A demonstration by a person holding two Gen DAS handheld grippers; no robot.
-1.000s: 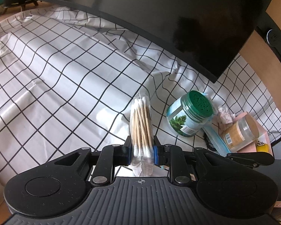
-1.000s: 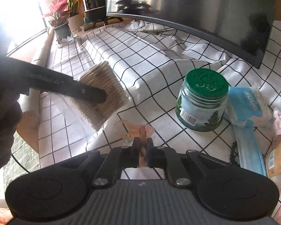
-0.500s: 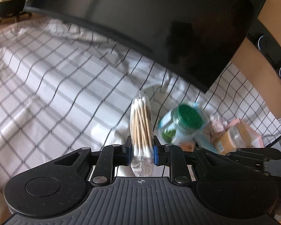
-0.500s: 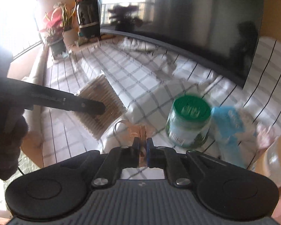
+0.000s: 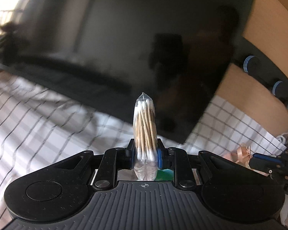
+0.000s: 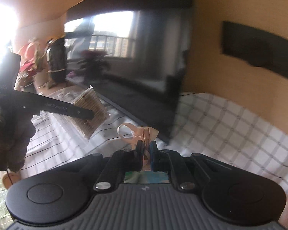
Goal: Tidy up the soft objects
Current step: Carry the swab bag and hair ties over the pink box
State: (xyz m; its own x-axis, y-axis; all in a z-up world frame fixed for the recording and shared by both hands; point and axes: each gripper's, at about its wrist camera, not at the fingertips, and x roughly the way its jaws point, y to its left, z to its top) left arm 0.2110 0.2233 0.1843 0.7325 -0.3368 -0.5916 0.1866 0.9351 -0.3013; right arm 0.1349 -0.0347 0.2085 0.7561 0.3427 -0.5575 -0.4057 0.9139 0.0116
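**Operator:** What is each side holding?

**Guide:** Your left gripper (image 5: 145, 150) is clamped on the bag of cotton swabs (image 5: 145, 128), upright and lifted clear of the checked cloth (image 5: 38, 126). Your right gripper (image 6: 145, 147) is pinched on a pink ribbon bow (image 6: 136, 132), also in the air.

**Operator:** How should you carry them?

**Guide:** Keep both grips firm; the bag is slippery and may slide. Move slowly, since the views are blurred. Keep both loads away from the dark screen (image 5: 124, 44), and lower each onto flat cloth before you release.
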